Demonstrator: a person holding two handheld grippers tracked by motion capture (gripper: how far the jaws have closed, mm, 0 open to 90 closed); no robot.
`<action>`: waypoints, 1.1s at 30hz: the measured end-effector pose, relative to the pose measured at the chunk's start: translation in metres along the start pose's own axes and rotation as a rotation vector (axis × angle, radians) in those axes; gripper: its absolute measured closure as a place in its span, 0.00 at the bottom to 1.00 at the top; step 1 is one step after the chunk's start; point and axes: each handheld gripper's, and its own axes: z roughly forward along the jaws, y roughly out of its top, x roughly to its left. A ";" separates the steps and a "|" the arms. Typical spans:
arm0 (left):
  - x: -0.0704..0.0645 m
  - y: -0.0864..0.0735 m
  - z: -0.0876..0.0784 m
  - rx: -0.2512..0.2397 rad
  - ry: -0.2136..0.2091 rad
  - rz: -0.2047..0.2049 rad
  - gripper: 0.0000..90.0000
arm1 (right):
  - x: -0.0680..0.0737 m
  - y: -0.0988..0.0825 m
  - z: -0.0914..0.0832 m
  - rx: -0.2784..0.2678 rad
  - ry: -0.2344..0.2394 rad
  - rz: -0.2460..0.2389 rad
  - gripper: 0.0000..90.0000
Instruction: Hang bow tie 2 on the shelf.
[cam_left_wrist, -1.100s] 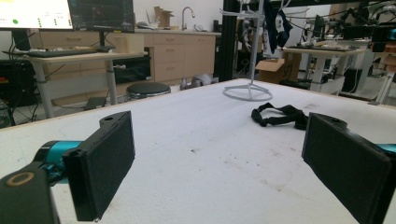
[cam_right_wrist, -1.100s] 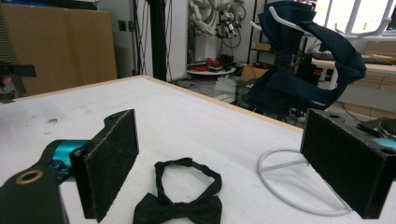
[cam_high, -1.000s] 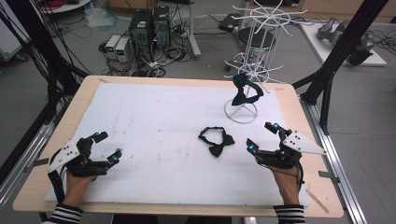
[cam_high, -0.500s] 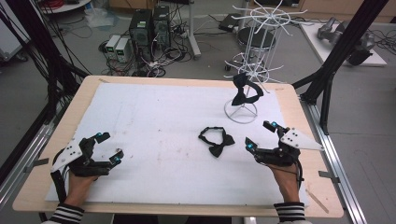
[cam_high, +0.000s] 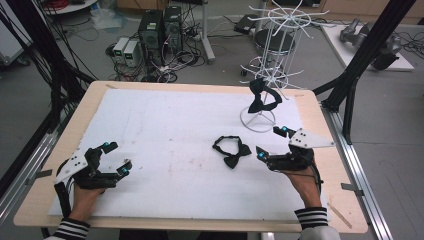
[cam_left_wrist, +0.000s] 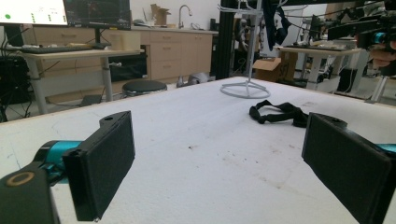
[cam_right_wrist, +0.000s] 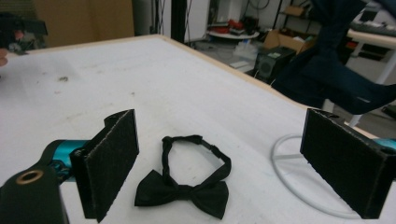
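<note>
We see a black bow tie (cam_high: 232, 151) lying flat on the white sheet (cam_high: 165, 135) that covers the table (cam_high: 320, 107), right of centre. Its band forms a closed loop on the far side, with the knot and two wings toward us; in the right gripper view the bow tie (cam_right_wrist: 187, 186) sits low between the jaws, wings nearest the camera, loop behind. It's pre-tied, matte fabric, with a small adjuster on the band

The right tongs (cam_high: 270, 142) are just beside the bow tie on its right, not touching it, jaws wide apart and holding nothing. The right hand (cam_high: 305, 182) grips them from behind, forearm coming in from the bottom edge, striped cuff showing, tongs angled toward table centre

The left tongs (cam_high: 116, 158) are well apart from the bow tie, near the front left of the sheet, also spread wide with nothing between them. The left hand (cam_high: 85, 196) holds them low over the sheet. In the left gripper view the bow tie (cam_left_wrist: 279, 113) lies far off to the right, past the right jaw

A second dark bow tie (cam_high: 263, 96) hangs on the white wire rack (cam_high: 272, 55) at the far right of the table, above the rack's ring base (cam_high: 257, 121). The ring base is near the right tongs, just beyond them
</note>
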 end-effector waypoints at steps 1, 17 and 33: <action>0.000 0.000 0.000 0.000 0.000 0.000 0.11 | -0.001 0.000 0.002 0.005 -0.001 -0.014 0.12; 0.000 -0.002 0.002 0.008 0.000 0.001 0.11 | -0.006 0.006 0.034 0.187 0.097 -0.123 0.12; 0.001 -0.004 0.003 0.014 -0.004 -0.006 0.11 | -0.008 0.000 0.062 0.308 0.227 -0.211 0.12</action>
